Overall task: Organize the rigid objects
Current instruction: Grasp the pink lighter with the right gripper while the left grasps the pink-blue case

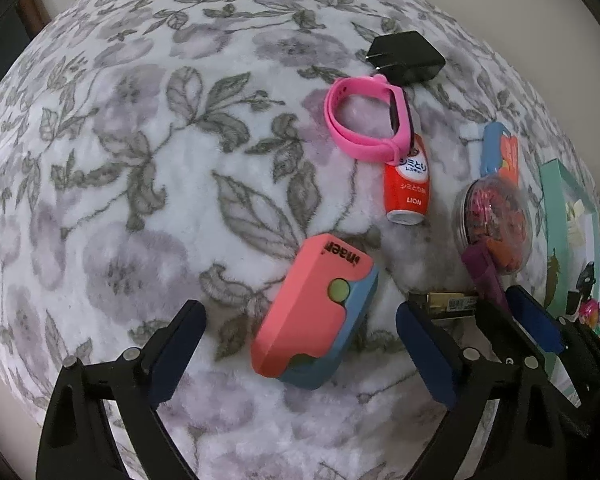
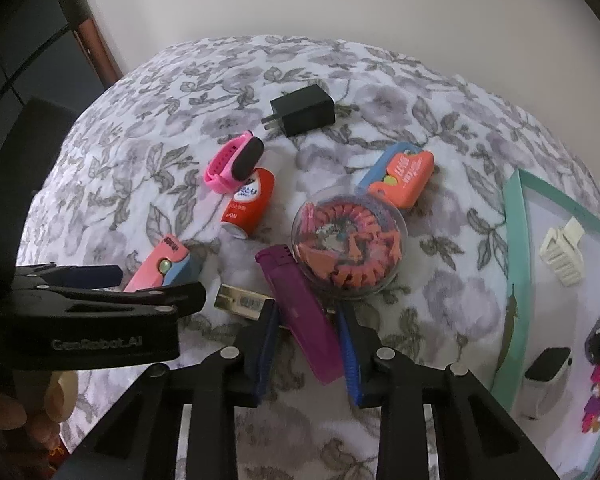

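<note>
Two grippers | left gripper (image 1: pixel 300 320): jaws wide, pink cutter (image 1: pixel 316 316) between, untouched | right gripper (image 2: pixel 308 344): jaws close beside purple lighter (image 2: pixel 300 312), contact unclear | floral blanket (image 1: pixel 140 200)

Grey-floral white blanket (image 1: pixel 140 160); purple lighter (image 2: pixel 300 312); pink wristband (image 1: pixel 364 120).

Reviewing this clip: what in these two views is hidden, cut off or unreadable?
- Gold box: right wrist view, its near end sits behind the purple lighter and a finger of the right gripper; label too small to read.
- Tray: cut by the right frame edge; contents only partly seen.
- Round case: left wrist view, edge distortion blurs its contents.
- Whether the right gripper's fingers touch the lighter: cannot tell.
</note>
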Available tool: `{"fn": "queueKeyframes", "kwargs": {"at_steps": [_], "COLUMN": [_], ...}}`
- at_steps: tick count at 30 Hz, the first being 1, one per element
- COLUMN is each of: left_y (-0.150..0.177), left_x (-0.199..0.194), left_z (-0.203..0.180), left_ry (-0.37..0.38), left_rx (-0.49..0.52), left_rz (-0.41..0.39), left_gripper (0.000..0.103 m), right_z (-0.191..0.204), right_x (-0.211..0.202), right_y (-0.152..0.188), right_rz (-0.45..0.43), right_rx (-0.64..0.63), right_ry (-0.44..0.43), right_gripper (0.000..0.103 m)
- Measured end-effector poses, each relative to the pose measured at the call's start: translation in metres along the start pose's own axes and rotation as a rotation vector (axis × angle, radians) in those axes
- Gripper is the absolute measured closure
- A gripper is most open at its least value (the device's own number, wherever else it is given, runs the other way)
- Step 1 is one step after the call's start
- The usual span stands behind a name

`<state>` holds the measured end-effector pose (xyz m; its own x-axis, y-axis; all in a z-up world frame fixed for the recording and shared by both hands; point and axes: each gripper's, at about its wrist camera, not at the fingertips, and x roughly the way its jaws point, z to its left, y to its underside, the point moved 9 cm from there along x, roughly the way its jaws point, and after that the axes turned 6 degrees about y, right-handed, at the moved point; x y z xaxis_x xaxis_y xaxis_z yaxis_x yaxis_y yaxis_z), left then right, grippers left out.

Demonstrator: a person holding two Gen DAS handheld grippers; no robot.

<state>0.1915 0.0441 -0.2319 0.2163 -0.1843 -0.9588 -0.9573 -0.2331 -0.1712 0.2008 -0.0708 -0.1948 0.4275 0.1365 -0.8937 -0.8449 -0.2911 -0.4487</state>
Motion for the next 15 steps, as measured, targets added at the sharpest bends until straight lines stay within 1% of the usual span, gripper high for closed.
{"fn": "queueKeyframes", "kwargs": {"at_steps": [1,2,3,4,5,6,7,9,11,12,15], "left_y": [0.0,0.0,-0.001,-0.001,-0.002,-0.002,-0.002,-0.003,-0.003,-0.001,0.001], "left_x": [0.005,0.004,0.005,0.004,0.003,0.003,0.002,0.002,0.002,-0.001,-0.005], "left_z": [-0.001,0.0,-0.004,-0.008,-0.009,-0.012,-0.014,-0.016,-0.017,-0.013,-0.014], "left_ry": [-0.017,-0.04,-0.043,-0.034,-0.027,-0.019,-0.016,-0.016,0.0,0.01,0.037], "left_rx": [0.005,0.01,0.012,0.009,0.006,0.006,0.008,0.012,0.001,-0.004,-0.024], "left_rz": [-0.006,-0.014,-0.019,-0.027,-0.032,-0.036,-0.039,-0.041,-0.046,-0.047,-0.05], "left_gripper": [0.02,0.024,0.031,0.038,0.041,0.049,0.053,0.053,0.053,0.053,0.053], "right_z": [-0.001,-0.001,-0.002,-0.003,-0.004,-0.004,-0.006,-0.008,-0.011,-0.015,-0.022], "right_x": [-0.001,-0.001,-0.002,-0.003,-0.004,-0.004,-0.005,-0.006,-0.007,-0.008,-0.009], "right_y": [0.001,0.003,0.003,0.005,0.007,0.008,0.01,0.016,0.021,0.024,0.03], "right_rz": [0.002,0.005,0.007,0.011,0.015,0.018,0.023,0.035,0.048,0.057,0.075], "right_rx": [0.006,0.013,0.018,0.024,0.032,0.038,0.046,0.065,0.078,0.089,0.115], "right_ry": [-0.003,-0.009,-0.011,-0.011,-0.013,-0.014,-0.017,-0.026,-0.018,-0.006,-0.008], "right_gripper": [0.073,0.073,0.073,0.073,0.073,0.073,0.074,0.076,0.081,0.081,0.081]}}
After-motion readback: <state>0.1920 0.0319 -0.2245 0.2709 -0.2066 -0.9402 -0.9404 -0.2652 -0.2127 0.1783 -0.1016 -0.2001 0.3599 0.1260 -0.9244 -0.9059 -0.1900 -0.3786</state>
